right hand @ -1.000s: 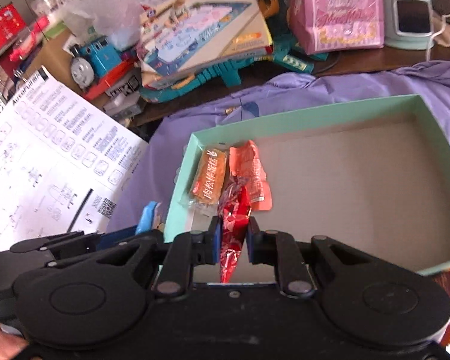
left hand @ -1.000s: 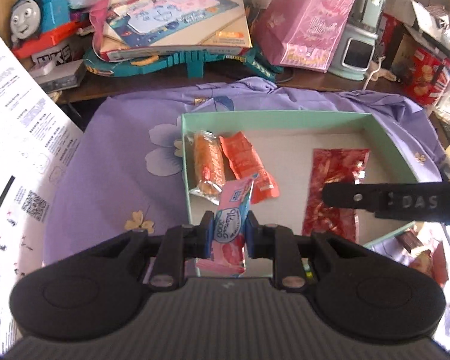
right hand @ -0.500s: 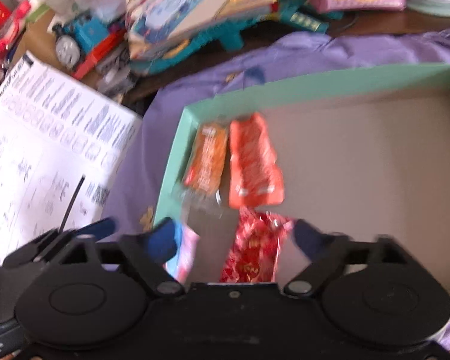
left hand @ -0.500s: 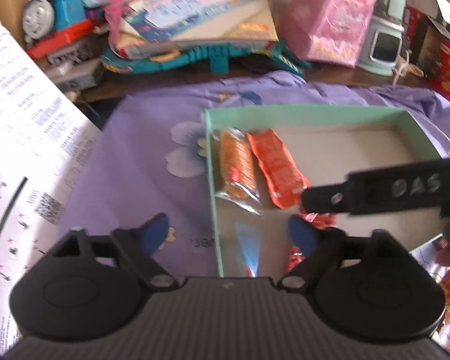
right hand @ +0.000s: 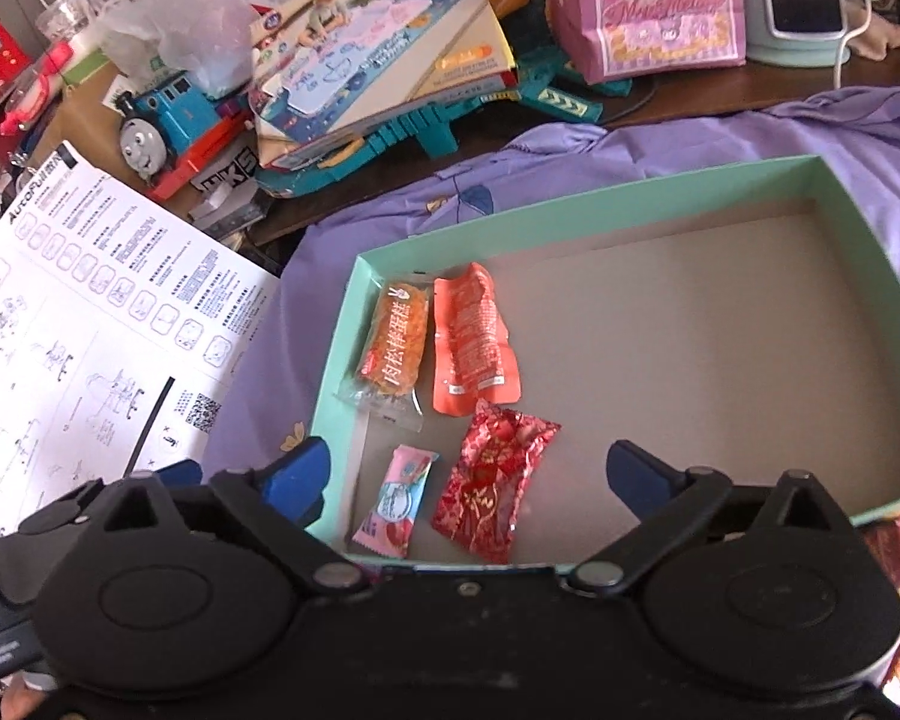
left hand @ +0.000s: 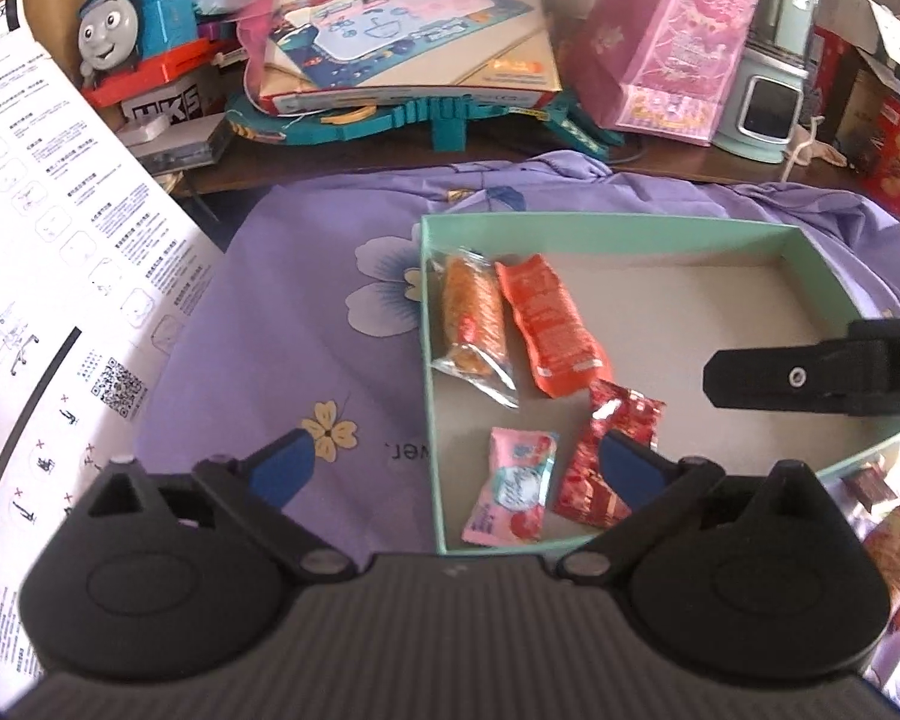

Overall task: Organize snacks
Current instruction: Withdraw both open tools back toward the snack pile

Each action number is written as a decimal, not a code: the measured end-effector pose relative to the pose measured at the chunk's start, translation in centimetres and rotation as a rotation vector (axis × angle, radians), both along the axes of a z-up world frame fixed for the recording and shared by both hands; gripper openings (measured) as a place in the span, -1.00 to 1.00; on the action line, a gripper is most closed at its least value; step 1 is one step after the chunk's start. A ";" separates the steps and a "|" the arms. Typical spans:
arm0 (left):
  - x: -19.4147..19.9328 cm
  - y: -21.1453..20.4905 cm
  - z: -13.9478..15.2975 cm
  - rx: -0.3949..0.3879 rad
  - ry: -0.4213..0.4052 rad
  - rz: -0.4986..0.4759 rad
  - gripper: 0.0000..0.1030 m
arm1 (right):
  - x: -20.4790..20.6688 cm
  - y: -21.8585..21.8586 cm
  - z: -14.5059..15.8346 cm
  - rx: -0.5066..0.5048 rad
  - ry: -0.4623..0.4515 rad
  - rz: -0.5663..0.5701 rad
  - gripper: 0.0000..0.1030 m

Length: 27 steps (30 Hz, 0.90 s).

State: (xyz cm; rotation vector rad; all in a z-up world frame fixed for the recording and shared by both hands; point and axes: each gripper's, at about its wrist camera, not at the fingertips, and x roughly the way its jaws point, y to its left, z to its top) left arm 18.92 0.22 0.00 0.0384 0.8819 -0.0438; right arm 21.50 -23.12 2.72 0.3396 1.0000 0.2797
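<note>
Your left gripper (left hand: 456, 462) and right gripper (right hand: 468, 477) hover with jaws opening wide, nothing between them. Four snacks, including the pink packet (left hand: 510, 486) and red packet (right hand: 492, 480), lie grouped in the green box's (right hand: 570, 204) left end, keeping space free.

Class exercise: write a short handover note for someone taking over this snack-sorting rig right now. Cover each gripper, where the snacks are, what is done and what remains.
Left gripper: jaws opening, nothing between the pads.
Right gripper: jaws opening too, holding nothing.
Green box sits on the purple cloth. Inside, by its left wall: clear-wrapped cake bar and orange packet side by side; nearer the grippers, pink candy and red foil packet.
Done: four snacks in the box.
Left: more wrappers lie outside the box's right edge, too blurred to identify; probably fetch those next.
</note>
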 end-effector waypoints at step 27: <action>-7.9 -5.1 -4.1 0.030 0.129 -0.133 1.00 | -15.3 -6.0 -2.0 -0.072 0.019 0.003 0.55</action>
